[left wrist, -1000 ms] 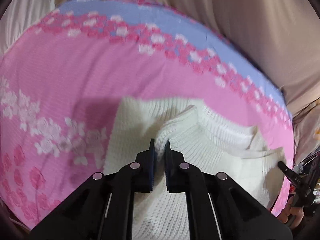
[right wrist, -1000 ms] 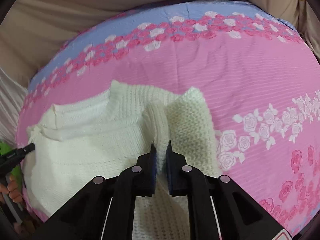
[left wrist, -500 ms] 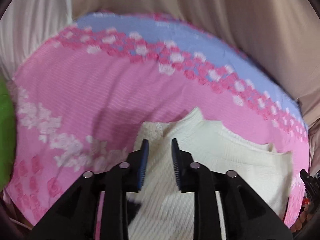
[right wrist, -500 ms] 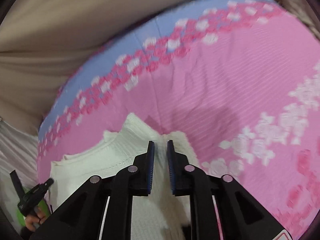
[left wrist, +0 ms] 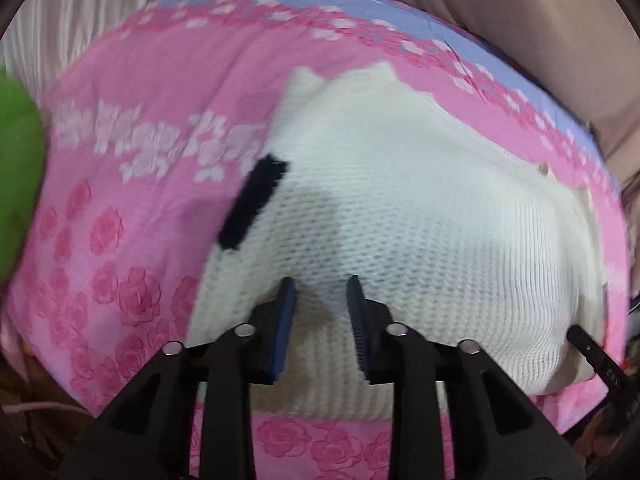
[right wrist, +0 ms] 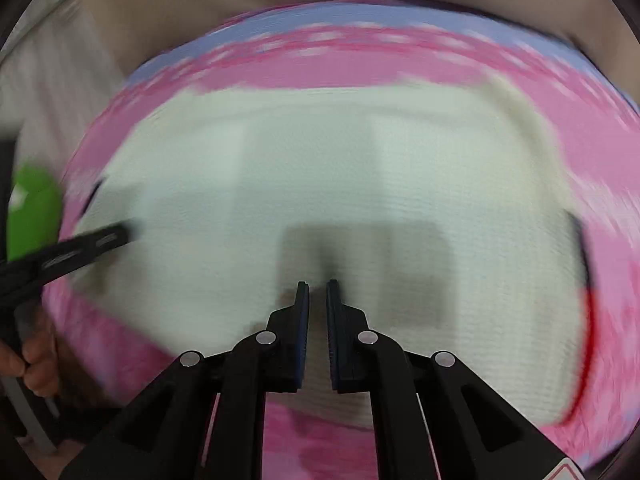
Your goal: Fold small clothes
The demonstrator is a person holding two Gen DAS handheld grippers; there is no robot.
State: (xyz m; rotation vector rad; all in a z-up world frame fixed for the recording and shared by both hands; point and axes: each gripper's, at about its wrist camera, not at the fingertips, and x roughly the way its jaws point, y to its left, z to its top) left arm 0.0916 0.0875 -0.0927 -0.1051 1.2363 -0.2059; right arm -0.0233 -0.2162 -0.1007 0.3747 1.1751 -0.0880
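Left wrist view: the white knit sweater (left wrist: 400, 216) is spread on the pink floral sheet (left wrist: 132, 92), with its near hem directly beneath the left gripper (left wrist: 320, 292). The jaws are set narrowly apart, having closed slightly within the last half second, and nothing is held between them; the knit is seen through the gap. A dark patch (left wrist: 254, 206) lies at the sweater's left edge; what it is cannot be told. If the jaws are closed while low over the open weave, a single loop may be caught instead of a full edge, and a thread may be pulled.

Right wrist view: the picture is heavily blurred. The right gripper (right wrist: 318, 288) is seen over the sweater's (right wrist: 320, 168) near-middle area with its jaws drawn nearly together, having just been closing, and no fabric is gripped. The left gripper's finger (right wrist: 88, 246) is seen at the sweater's left side. With both tools empty, the folded layers are unsecured, so a passing finger may drag the knit, reopen a fold or bunch the sheet. A hurried grasp may also take only the top layer.
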